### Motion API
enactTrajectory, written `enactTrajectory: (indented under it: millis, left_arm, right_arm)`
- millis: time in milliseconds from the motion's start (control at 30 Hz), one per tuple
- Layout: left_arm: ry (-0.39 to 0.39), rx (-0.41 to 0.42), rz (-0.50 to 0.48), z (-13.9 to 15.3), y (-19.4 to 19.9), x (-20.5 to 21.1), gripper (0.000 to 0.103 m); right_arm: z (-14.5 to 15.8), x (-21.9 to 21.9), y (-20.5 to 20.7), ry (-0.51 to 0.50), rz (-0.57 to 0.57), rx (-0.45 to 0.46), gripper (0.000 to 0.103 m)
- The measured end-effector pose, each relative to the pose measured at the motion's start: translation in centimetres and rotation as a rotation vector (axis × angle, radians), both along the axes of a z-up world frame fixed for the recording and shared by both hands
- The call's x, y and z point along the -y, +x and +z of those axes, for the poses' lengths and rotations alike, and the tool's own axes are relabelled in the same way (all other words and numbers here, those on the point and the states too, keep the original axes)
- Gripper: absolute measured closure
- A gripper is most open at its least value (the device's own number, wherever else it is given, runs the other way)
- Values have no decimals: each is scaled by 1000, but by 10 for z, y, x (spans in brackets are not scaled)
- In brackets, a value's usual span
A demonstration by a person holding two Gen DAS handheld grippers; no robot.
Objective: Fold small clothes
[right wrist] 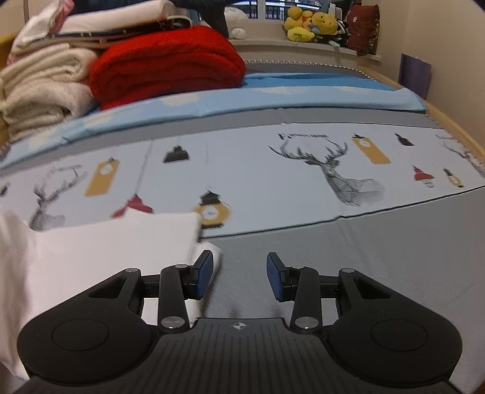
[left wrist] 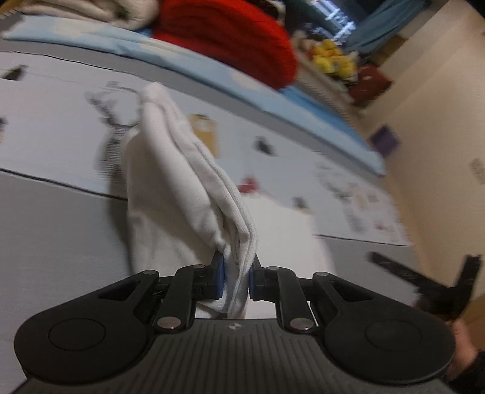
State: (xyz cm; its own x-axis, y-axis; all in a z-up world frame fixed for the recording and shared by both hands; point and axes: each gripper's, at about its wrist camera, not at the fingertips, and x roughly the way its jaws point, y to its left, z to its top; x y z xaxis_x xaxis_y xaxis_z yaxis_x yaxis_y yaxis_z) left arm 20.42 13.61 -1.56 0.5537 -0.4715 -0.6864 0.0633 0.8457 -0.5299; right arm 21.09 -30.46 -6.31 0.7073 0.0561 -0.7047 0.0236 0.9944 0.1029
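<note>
Left wrist view: my left gripper (left wrist: 237, 274) fingers pinch the limp white garment (left wrist: 182, 188) at its bunched edge, right gripper (right wrist: 239, 277) fingers open, empty; I'd grab a corner.

— What's the room like?
— A bedroom. The bed (right wrist: 379, 242) is covered by a grey sheet with a white printed band (right wrist: 242, 169) of deer heads, lanterns and tags.
— And behind that?
— A light blue blanket (right wrist: 272, 91) with white clouds runs across the bed. On it at the left sit a folded red blanket (right wrist: 166, 63) and a stack of cream blankets (right wrist: 42, 88), with more folded linen on top.
— Any window?
— Yes, at the far end, dark outside behind white bars (right wrist: 288, 6). Yellow plush toys (right wrist: 309, 25) crowd its sill (right wrist: 288, 45), a dark red one beside them.
— Walls?
— A cream wall (right wrist: 454, 45) on the right, a purple panel (right wrist: 415, 72) leaning against it.
</note>
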Motion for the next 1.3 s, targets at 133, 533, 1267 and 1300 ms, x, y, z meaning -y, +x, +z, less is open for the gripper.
enactTrajectory:
  millis: [133,533,1267,1300]
  left_arm:
    - [-88,5,-69,-3,9,45,87]
    - [-104,-34,-127,-15,25,67,62]
    - [188,-40,-98,-27,5,15,62]
    - [187,-39,-106,-27,5,18,62]
  right_arm:
    - [6,0,1,120,15,32,69]
    - [-28,-28,33,505,123,-217,58]
    - [-39,-69,44,464,155,-208,90]
    - [-30,-60,41,512,151,-162,91]
